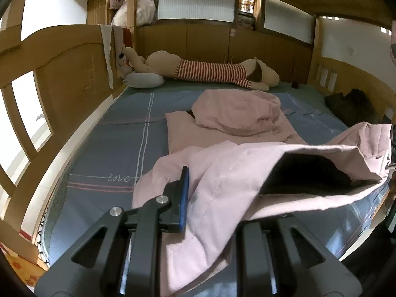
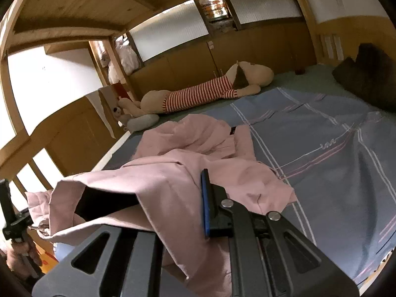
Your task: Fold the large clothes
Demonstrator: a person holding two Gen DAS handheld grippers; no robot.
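Observation:
A large pink hooded coat with a dark lining lies on the blue striped bed, its hood (image 1: 237, 111) toward the far side. My left gripper (image 1: 198, 198) is shut on the coat's near hem (image 1: 222, 185); only its left blue-padded finger (image 1: 183, 198) shows, the other is under cloth. My right gripper (image 2: 190, 203) is shut on the same lifted hem (image 2: 160, 180); its right finger (image 2: 205, 203) shows. The hem hangs between the two grippers, open to the dark lining (image 1: 309, 173). The coat body also shows in the right wrist view (image 2: 198, 138).
A long plush toy in a red striped shirt (image 1: 210, 70) lies along the far side of the bed. A grey pillow (image 1: 143, 80) sits at the far left. A dark bundle (image 1: 351, 106) lies at the far right. Wooden bed rails (image 1: 61, 74) enclose the bed sheet (image 1: 111, 136).

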